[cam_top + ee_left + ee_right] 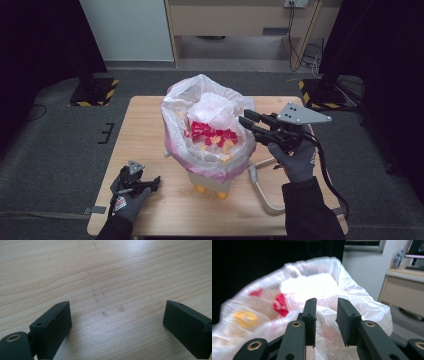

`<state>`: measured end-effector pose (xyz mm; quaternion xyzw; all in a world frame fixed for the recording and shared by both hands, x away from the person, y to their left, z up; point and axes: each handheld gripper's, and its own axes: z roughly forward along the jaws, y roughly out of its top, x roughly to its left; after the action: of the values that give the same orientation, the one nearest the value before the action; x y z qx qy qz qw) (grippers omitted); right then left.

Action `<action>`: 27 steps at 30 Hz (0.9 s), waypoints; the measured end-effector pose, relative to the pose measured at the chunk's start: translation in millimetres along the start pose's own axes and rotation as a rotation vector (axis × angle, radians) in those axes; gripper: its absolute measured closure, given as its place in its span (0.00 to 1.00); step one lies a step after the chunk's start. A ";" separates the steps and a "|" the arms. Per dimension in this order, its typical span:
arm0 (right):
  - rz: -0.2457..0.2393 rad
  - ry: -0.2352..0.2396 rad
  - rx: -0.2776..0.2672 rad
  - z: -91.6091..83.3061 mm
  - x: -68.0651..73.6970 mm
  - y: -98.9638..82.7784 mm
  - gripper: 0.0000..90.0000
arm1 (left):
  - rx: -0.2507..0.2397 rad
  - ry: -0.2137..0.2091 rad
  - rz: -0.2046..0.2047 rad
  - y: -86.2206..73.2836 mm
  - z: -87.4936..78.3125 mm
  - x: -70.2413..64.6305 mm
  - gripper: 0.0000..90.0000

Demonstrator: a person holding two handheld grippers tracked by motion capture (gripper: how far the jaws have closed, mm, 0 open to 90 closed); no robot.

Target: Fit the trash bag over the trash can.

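Right claw [248, 121] is up at the right rim of the plastic bag [200, 100], jaws narrowed to a slim gap with a fold of the thin film [325, 315] between them; whether the pads actually pinch it I cannot tell. That bag lines a small bin [212, 182] standing mid-counter, its mouth gaping upward, red and yellow pieces [212, 135] heaped inside under a crumpled white wad [215, 110]. A pale handle [260, 187] lies on the counter [150, 130] just right of the bin, near the right hand [295, 160]. Over at the near left corner, well apart from the bag, the left claw [150, 182] rests low over bare wood [112, 285], jaws spread wide, gripping nothing
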<state>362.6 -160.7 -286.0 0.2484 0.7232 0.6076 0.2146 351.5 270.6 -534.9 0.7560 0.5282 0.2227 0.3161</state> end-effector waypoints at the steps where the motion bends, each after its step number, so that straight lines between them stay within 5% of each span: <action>1: 0.009 0.003 0.005 1.1 -0.6 -3.0 0.77 | 0.000 0.000 0.001 0.0 0.0 0.0 0.08; 9: -0.016 0.000 0.002 -0.1 3.0 -14.2 0.71 | 0.002 0.000 0.001 0.0 -0.1 -0.1 0.08; 20: -0.004 0.021 -0.142 -15.5 8.9 17.2 0.60 | 0.003 0.000 0.001 0.0 -0.1 -0.3 0.08; 27: -0.040 0.063 -0.044 2.7 21.1 13.1 0.60 | 0.004 0.000 0.001 -0.1 -0.1 -0.4 0.07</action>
<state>348.9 -143.8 -273.7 0.2098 0.7208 0.6267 0.2091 351.2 270.2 -534.8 0.7569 0.5282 0.2218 0.3146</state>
